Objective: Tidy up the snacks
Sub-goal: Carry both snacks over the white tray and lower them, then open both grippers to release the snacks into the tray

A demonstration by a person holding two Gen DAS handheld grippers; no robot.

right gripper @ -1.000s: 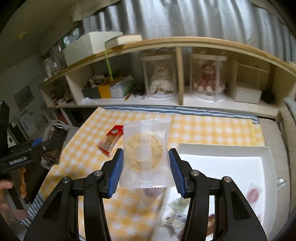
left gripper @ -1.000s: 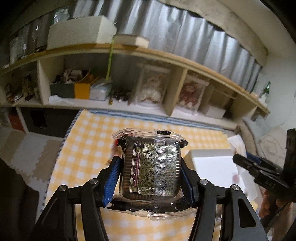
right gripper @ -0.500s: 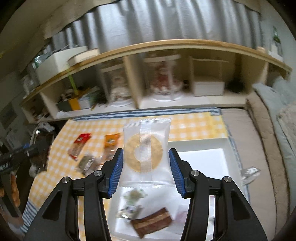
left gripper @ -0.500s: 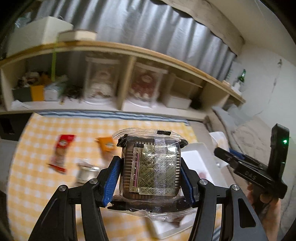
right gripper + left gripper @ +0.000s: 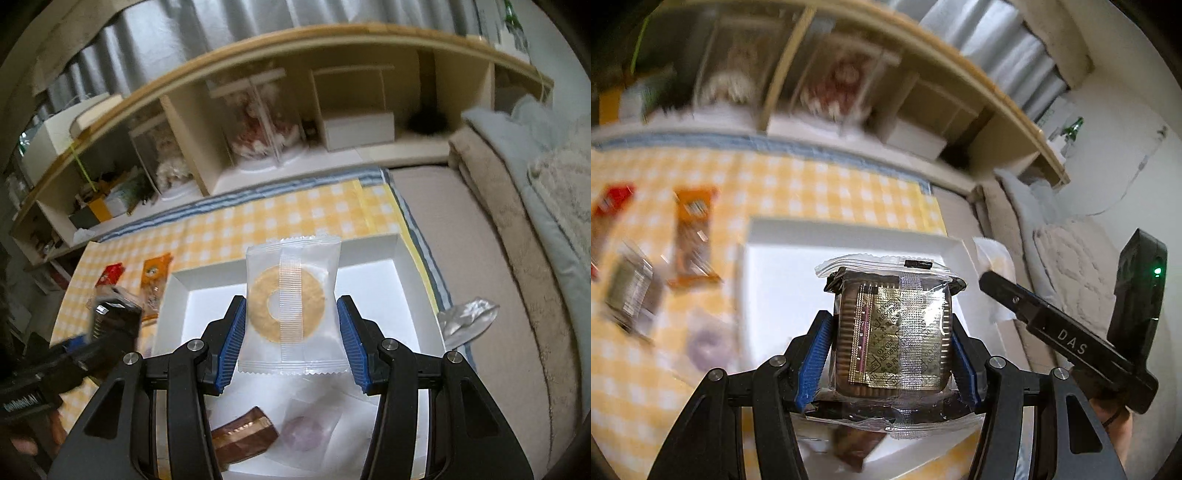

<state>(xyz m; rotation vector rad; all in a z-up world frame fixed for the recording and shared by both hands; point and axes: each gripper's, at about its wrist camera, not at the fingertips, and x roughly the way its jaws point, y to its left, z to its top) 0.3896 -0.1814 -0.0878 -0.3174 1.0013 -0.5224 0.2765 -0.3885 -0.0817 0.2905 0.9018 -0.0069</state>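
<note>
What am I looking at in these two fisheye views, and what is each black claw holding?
No robot arm here: a person carries a hand-held gripper in each hand, each with its own camera looking along the fingers. In the left view, the left hand-held gripper clamps a dark biscuit in clear wrap. In the right view, the right hand-held gripper clamps a ring-shaped cookie packet. Both hang over a white tray on a yellow checked cloth. The tray already holds a brown bar and a purplish packet. Red and orange packets lie on the cloth.
</note>
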